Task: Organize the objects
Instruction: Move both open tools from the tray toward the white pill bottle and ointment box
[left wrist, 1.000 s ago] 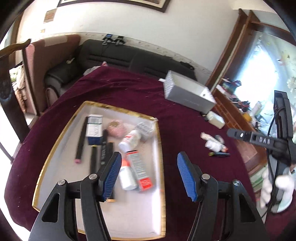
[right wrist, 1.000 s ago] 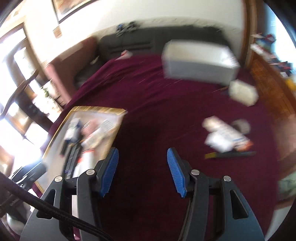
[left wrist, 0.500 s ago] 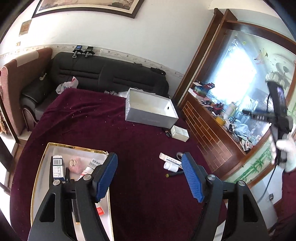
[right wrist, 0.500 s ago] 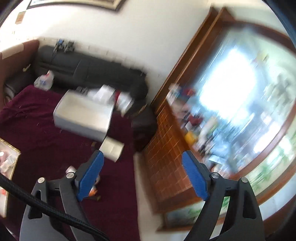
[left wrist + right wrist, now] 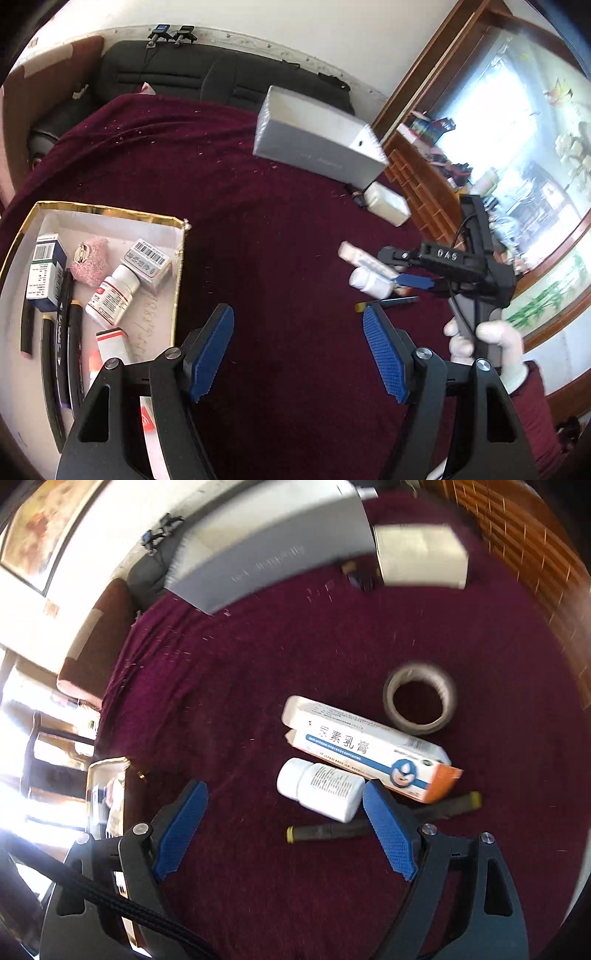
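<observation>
Maroon cloth (image 5: 229, 686) covers the table. My right gripper (image 5: 284, 827) hangs jaws wide apart and empty above a white pill bottle (image 5: 320, 789), which touches a long ointment box (image 5: 369, 746); a black pen (image 5: 332, 829) lies just under them, a tape roll (image 5: 419, 698) beyond. My left gripper (image 5: 297, 354) is also spread, holding nothing, beside the gold-rimmed tray (image 5: 107, 214) of sorted items.
</observation>
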Available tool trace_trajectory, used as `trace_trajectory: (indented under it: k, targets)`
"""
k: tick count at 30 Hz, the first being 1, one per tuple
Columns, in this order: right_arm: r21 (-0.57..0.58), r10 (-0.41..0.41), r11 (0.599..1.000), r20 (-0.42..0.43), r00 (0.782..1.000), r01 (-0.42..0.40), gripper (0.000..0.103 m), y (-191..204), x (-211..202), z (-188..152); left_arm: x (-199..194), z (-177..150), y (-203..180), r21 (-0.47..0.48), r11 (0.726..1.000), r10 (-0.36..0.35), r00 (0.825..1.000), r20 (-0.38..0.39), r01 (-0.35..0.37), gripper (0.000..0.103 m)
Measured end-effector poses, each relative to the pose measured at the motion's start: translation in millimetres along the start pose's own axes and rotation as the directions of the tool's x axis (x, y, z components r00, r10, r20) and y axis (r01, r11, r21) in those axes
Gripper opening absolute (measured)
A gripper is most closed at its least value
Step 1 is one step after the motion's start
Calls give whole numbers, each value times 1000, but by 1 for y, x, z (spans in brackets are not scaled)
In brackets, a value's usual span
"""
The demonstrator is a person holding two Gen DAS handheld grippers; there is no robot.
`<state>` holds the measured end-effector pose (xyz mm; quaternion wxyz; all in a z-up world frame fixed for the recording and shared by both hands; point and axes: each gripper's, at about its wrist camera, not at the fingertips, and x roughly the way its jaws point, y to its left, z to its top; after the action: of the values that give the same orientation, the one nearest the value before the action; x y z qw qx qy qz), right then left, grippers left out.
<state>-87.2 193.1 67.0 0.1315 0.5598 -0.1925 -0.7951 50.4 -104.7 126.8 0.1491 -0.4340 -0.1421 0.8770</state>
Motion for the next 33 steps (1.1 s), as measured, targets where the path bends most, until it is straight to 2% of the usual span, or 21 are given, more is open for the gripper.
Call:
trace_trajectory:
  k: [4, 7, 8, 10, 13, 14, 18, 19, 20, 23, 27, 28, 31, 33]
  targets:
    - [44, 55, 998, 11, 998, -55, 87, -7, 13, -1, 8, -5, -5, 59, 996, 72, 997, 30, -73, 67]
    - [31, 90, 995, -4, 996, -90, 87, -3, 29, -3, 9, -10, -4, 57, 995, 78, 997, 27, -79, 67]
    - [20, 127, 992, -18, 992, -127, 87, 2, 35, -7, 10, -12, -3, 49, 996, 79, 997, 20, -80, 67]
    - [-13, 201, 979, -58, 978, -202, 87, 13, 42, -14, 10, -17, 0, 33, 995, 95, 995, 13, -96, 67]
    - [-84, 324, 939, -102, 940, -333, 87, 32, 39, -28, 14, -20, 2, 27, 992, 127, 992, 3, -127, 67]
    - [-100, 340, 932, -80, 937, -347, 87, 34, 32, -31, 15, -20, 2, 28, 991, 135, 991, -3, -135, 67]
    - [-74, 300, 954, 138, 944, -292, 87, 12, -1, -31, 24, -19, -10, 54, 986, 161, 987, -5, -161, 67]
    - [-51, 287, 958, 192, 938, -283, 87, 5, -6, -31, 27, -19, -13, 56, 986, 160, 987, -12, -160, 67]
    - [-16, 268, 961, 272, 924, -274, 87, -7, -14, -35, 30, -19, -15, 57, 986, 161, 987, -17, -159, 67]
    - [40, 195, 972, 404, 894, -230, 87, -29, -27, -43, 43, -20, -26, 56, 984, 170, 985, -28, -168, 67]
    - [86, 115, 980, 500, 858, -181, 87, -54, -40, -52, 61, -18, -40, 65, 984, 170, 985, -23, -168, 67]
    - [98, 118, 976, 505, 855, -193, 87, -59, -42, -50, 66, -18, -44, 72, 983, 169, 985, -21, -167, 67]
    - [150, 183, 944, 499, 847, -293, 87, -81, -44, -49, 84, -11, -56, 87, 978, 189, 982, -4, -188, 67]
    - [175, 210, 926, 498, 842, -334, 87, -93, -45, -50, 99, -4, -66, 102, 970, 221, 975, 25, -222, 67]
